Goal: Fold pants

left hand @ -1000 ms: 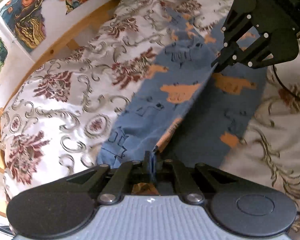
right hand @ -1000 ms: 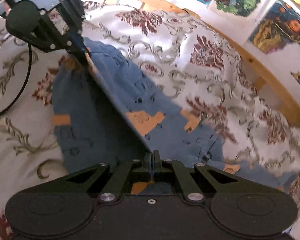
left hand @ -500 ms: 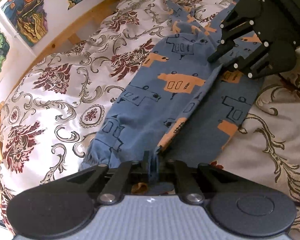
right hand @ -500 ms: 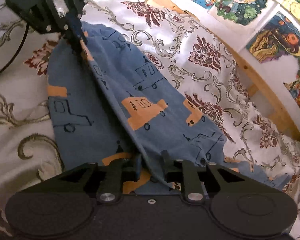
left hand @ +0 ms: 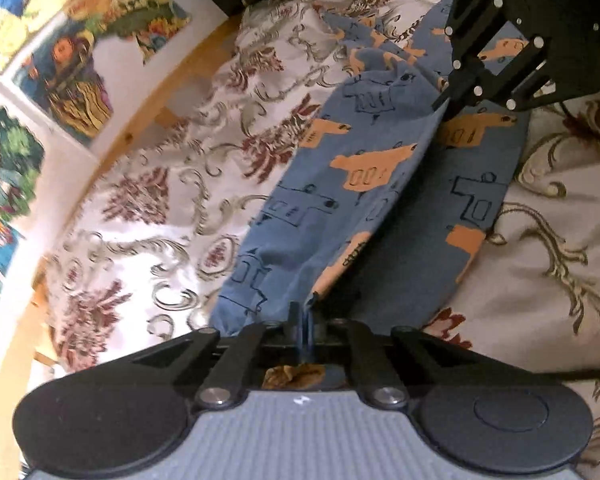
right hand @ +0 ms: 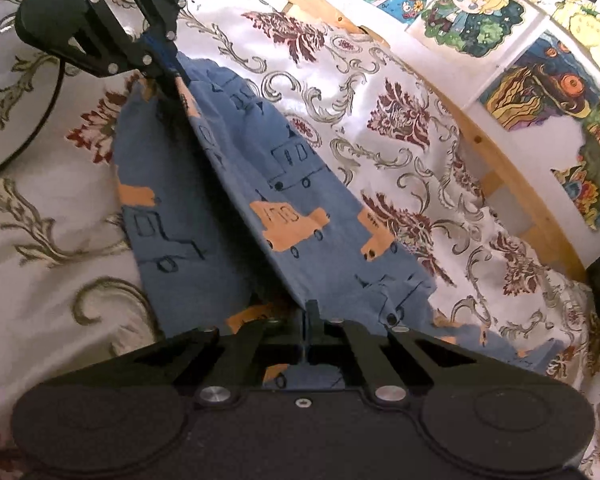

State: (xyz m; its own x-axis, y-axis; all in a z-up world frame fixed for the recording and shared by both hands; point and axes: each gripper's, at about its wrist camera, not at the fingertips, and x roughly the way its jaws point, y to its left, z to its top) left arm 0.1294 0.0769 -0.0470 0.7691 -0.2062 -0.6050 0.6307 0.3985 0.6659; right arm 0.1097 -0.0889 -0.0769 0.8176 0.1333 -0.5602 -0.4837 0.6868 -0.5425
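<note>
Both sets of jaws are pinched shut on the same edge of the pants (left hand: 380, 184), the left gripper (left hand: 302, 320) at one end and the right gripper (right hand: 310, 312) at the other, so the blue car-print fabric is stretched into a raised ridge between them over the flowery bedspread (left hand: 148, 184). Looks like the lengthwise fold, one leg going over the other. Next bit probably needs both ends carried across together and laid flat. Grippers face each other, angled down at the bed
</note>
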